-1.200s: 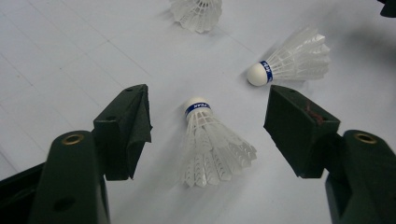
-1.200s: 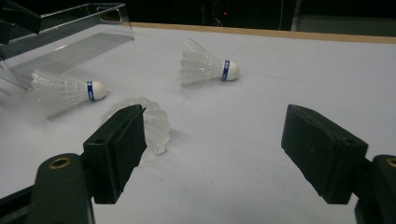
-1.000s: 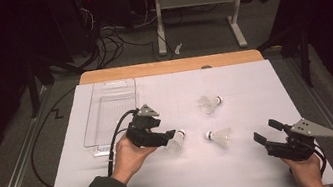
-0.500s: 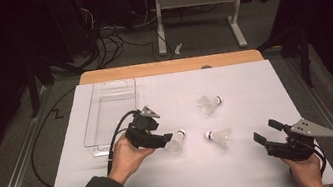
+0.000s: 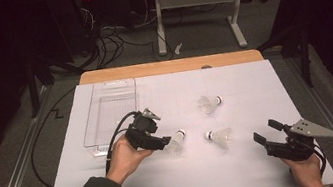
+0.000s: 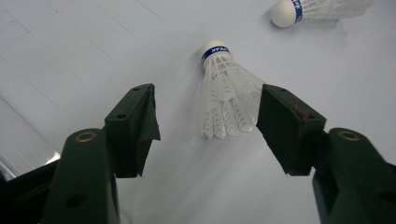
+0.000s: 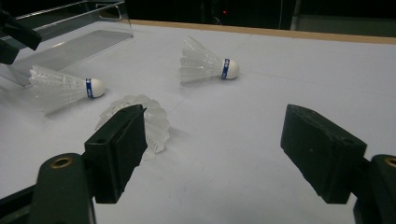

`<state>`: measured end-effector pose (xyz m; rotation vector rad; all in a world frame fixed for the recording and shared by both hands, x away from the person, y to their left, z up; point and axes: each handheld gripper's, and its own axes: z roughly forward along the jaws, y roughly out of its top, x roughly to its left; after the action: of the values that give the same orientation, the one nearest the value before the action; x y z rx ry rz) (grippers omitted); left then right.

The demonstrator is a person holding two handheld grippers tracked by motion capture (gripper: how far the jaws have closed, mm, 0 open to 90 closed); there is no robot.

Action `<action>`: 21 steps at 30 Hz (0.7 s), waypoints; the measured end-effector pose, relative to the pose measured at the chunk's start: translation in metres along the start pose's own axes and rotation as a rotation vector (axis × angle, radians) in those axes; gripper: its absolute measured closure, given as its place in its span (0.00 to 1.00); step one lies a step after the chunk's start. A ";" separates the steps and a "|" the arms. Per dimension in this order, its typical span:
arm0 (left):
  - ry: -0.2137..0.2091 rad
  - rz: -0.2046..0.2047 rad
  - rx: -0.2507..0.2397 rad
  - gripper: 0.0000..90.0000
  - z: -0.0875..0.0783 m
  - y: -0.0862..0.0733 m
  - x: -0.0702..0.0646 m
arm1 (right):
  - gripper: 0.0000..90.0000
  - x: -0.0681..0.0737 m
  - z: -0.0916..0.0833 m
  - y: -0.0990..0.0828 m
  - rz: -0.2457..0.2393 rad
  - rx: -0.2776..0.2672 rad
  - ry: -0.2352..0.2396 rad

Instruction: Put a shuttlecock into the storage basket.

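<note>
White tabletop [image 5: 246, 162], three shuttlecocks lying loose: left gripper [image 5: 168, 143] closing wide jaws around nearest shuttlecock [image 6: 226, 91], skirt not yet pinched, presumably for clear tray [image 5: 109, 110]; right gripper [image 5: 267, 133] idle, agape, empty.

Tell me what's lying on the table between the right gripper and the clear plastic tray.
In the high view, two shuttlecocks: one nearer the right gripper, another at the left gripper's jaws beside the tray.

The left gripper [image 5: 165, 143], jaws just closing yet apart, lies well apart from the right gripper [image 5: 266, 133], jaws wide.
</note>
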<state>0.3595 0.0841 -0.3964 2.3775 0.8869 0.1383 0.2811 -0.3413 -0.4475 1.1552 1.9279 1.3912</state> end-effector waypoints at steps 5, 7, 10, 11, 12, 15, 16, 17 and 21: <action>0.002 0.010 0.027 0.46 0.003 0.000 -0.001 | 0.26 0.000 -0.001 0.000 -0.003 -0.006 -0.009; -0.002 0.010 0.036 0.46 0.005 0.000 -0.001 | 0.26 0.000 -0.001 0.000 -0.005 -0.006 -0.009; -0.002 0.021 0.051 0.48 0.008 0.000 -0.001 | 0.26 0.000 -0.001 0.000 -0.005 -0.006 -0.007; -0.001 0.021 0.052 0.48 0.008 0.000 -0.001 | 0.26 0.000 -0.001 0.000 -0.005 -0.006 -0.007; 0.003 0.020 0.060 0.49 0.009 0.000 -0.001 | 0.26 0.000 -0.001 0.000 -0.004 -0.005 -0.007; 0.002 0.018 0.069 0.49 0.011 0.000 0.000 | 0.26 0.000 -0.001 0.000 -0.004 -0.004 -0.006; 0.002 0.020 0.072 0.49 0.011 0.000 0.000 | 0.26 0.000 -0.001 0.000 -0.004 -0.004 -0.005; 0.002 0.021 0.075 0.50 0.011 0.000 0.000 | 0.26 0.000 -0.001 0.000 -0.005 -0.004 -0.005; -0.001 0.023 0.085 0.51 0.012 0.000 -0.001 | 0.26 0.000 -0.001 0.000 -0.006 -0.004 -0.004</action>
<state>0.3629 0.0773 -0.4064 2.4666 0.8818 0.1105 0.2805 -0.3415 -0.4471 1.1492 1.9238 1.3878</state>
